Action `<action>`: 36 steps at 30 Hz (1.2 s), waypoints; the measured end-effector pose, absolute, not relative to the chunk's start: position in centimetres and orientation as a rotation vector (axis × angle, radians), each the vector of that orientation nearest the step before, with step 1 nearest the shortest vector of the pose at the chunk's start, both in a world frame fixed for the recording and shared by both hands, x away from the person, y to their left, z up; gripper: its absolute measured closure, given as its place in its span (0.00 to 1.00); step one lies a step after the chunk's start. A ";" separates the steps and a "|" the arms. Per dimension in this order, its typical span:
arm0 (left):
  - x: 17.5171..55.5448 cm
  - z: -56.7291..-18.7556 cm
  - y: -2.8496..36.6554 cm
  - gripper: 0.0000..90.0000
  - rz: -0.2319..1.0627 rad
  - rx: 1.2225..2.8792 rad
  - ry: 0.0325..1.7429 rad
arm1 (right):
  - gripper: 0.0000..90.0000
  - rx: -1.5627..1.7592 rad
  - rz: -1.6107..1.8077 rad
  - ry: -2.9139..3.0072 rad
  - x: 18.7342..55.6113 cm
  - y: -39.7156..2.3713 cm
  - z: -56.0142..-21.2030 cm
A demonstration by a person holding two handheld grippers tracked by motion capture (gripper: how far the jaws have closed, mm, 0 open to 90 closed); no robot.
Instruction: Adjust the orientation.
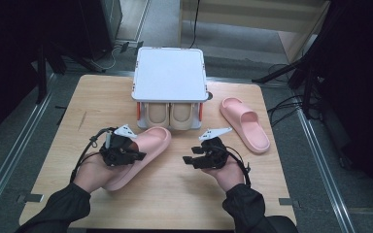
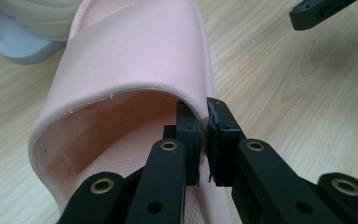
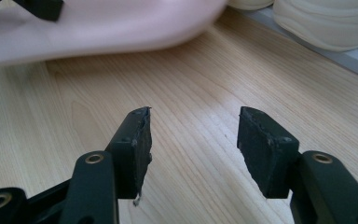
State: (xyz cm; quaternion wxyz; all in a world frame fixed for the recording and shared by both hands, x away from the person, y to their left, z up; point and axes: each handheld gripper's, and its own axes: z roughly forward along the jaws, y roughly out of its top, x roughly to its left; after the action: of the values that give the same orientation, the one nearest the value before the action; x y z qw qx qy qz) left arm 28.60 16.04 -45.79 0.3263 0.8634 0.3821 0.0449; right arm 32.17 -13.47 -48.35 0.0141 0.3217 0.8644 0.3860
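A pink slipper point(image 1: 148, 145) lies slanted on the wooden table point(image 1: 175, 194), toe toward the rack. My left gripper point(image 1: 133, 154) is shut on the right edge of its strap point(image 2: 135, 60), one jaw inside the slipper and one outside, as the left gripper view shows point(image 2: 204, 122). A second pink slipper point(image 1: 245, 124) lies at the right of the table, apart from both grippers. My right gripper point(image 1: 190, 160) hovers open over bare wood, nothing between its jaws point(image 3: 193, 140). The near pink slipper point(image 3: 98, 28) shows ahead of it.
A white shoe rack point(image 1: 170, 75) with a flat top stands at the table's back middle. Two beige slippers point(image 1: 170, 115) sit on its lower shelf. Dark stands and cables surround the table on the floor.
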 end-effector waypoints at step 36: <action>28.2 -45.6 18.8 0.93 0.105 2.261 1.032 | 0.85 0.997 1.158 2.720 31.9 -10.4 -49.6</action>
State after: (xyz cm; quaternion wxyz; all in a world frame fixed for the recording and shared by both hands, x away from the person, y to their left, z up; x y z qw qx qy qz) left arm 28.23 18.79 -45.57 0.3211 0.8608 0.3929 0.0401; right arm 31.88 -10.43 -49.55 0.0111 0.3196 0.8718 0.3711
